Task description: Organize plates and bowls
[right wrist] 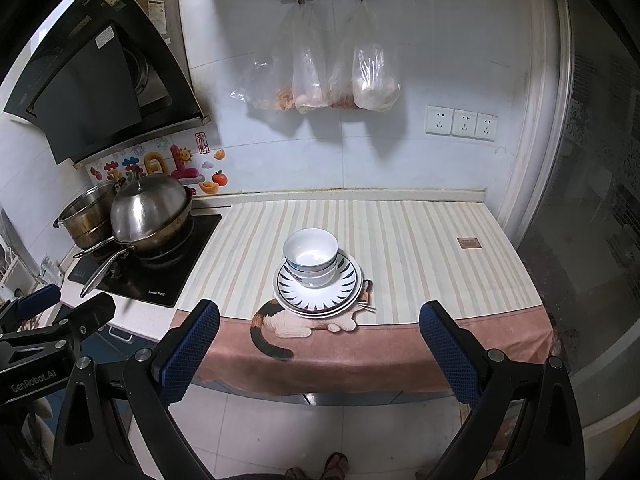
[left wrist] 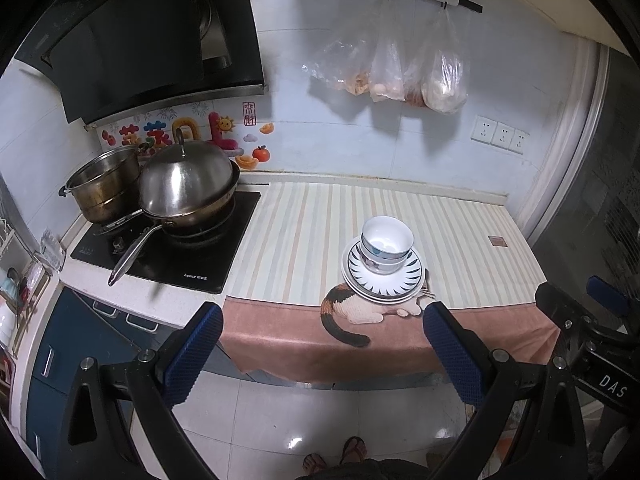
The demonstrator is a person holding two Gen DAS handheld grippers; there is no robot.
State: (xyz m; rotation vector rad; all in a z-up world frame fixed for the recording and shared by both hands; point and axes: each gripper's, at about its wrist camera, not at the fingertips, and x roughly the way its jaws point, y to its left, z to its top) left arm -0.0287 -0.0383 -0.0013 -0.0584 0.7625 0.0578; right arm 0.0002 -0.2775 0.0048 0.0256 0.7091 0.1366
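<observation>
Stacked white bowls (left wrist: 386, 244) with blue bands sit on a stack of plates (left wrist: 384, 280) with dark ray patterns, on the striped cloth near the counter's front edge. They also show in the right wrist view, bowls (right wrist: 312, 258) on plates (right wrist: 320, 292). My left gripper (left wrist: 322, 344) is open and empty, held back from the counter, over the floor. My right gripper (right wrist: 320, 344) is open and empty too, likewise in front of the counter. The right gripper shows at the left view's right edge (left wrist: 580, 312), and the left gripper at the right view's left edge (right wrist: 60, 312).
A cooktop (left wrist: 168, 248) at the left carries a lidded steel wok (left wrist: 188, 188) with a long handle and a steel pot (left wrist: 104, 188). A range hood (left wrist: 140, 40) hangs above. Plastic bags (left wrist: 400, 76) hang on the wall. A cat-print cloth (left wrist: 360, 312) drapes over the counter edge.
</observation>
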